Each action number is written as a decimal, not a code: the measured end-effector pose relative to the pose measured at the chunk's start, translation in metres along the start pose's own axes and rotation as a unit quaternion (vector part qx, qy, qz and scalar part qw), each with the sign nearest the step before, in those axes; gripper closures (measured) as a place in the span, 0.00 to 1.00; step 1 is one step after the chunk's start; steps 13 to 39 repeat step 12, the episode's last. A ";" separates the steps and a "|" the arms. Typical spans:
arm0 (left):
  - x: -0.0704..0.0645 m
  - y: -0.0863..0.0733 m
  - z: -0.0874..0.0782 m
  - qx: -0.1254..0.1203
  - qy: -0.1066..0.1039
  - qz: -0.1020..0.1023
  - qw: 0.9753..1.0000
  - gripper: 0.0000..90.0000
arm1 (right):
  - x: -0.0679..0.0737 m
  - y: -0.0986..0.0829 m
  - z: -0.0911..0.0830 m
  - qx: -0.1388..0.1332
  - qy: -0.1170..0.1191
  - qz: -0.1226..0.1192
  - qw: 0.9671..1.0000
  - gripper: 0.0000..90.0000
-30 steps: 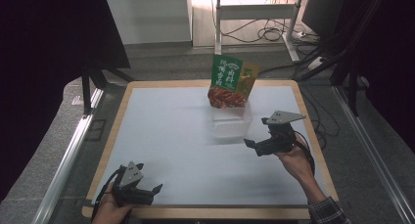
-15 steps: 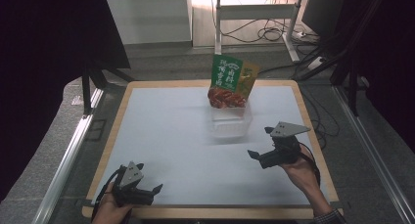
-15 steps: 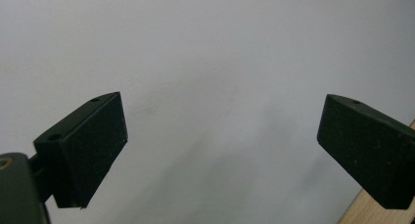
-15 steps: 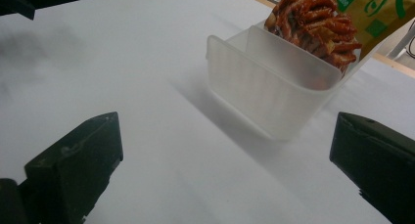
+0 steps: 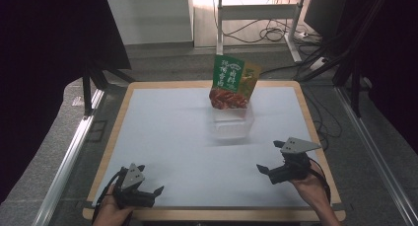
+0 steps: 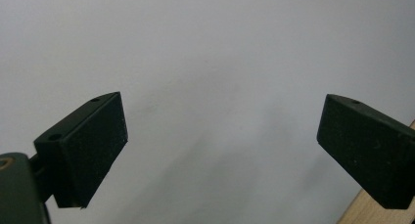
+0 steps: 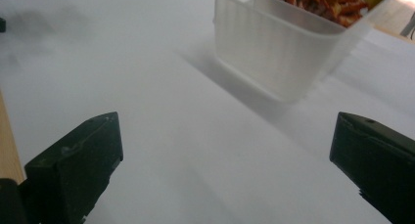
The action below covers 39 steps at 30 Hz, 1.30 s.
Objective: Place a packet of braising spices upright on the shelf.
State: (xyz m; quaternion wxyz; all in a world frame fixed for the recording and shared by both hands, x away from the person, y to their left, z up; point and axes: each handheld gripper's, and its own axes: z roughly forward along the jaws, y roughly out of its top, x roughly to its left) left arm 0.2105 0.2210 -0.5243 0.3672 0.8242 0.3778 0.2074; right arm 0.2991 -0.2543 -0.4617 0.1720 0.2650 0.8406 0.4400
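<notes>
Right hand-held gripper [image 5: 266, 170] wide open, empty, near clear tub [image 5: 231, 122], left hand-held gripper [image 5: 154, 192] wide open, empty

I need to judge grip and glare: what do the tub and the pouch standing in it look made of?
The tub looks like frosted, see-through plastic: its walls are milky and faintly ribbed, with a dull finish. The pouch looks like glossy printed plastic film, green and yellow with a food picture; foil lining cannot be ruled out.
</notes>
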 end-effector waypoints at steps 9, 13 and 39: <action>0.000 0.000 0.000 0.000 0.000 -0.001 1.000 0.05 | -0.001 -0.027 -0.007 0.026 -0.013 0.029 0.999 0.00; 0.000 0.001 0.001 0.000 0.000 -0.001 1.000 0.05 | -0.001 -0.029 -0.008 0.028 -0.015 0.030 0.999 0.00; 0.000 0.001 0.001 0.000 0.000 -0.001 1.000 0.05 | -0.001 -0.029 -0.008 0.028 -0.015 0.030 0.999 0.00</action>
